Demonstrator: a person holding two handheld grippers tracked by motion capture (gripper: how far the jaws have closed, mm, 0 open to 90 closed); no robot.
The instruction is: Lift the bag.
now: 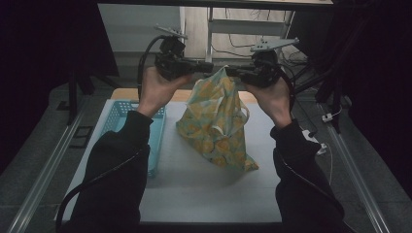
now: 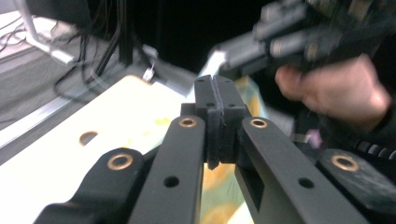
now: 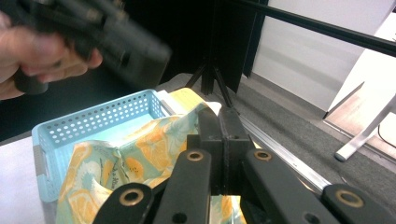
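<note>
The bag (image 1: 217,121) hangs above the table (image 1: 204,194), right of the basket (image 1: 116,119). Left gripper (image 1: 210,66) and right gripper (image 1: 228,71) both pinch its top edge, jaws closed. Lifted, probably; basket placement remains.

In the high view, the person's left forearm is covering much of the blue basket (image 1: 118,114), so its inside is staying out of sight. The bottom edge is cutting off both sleeves. The folds of the patterned bag (image 1: 218,121) are hiding whatever is lying inside it. In the left gripper view, the right tongs (image 2: 224,51) and the hand (image 2: 336,88) carrying them are blurring, and the picture's top edge is cropping them. In the right gripper view, the left tongs (image 3: 154,58) are smearing into a dark shape, and the bag is masking part of the basket's floor.
</note>
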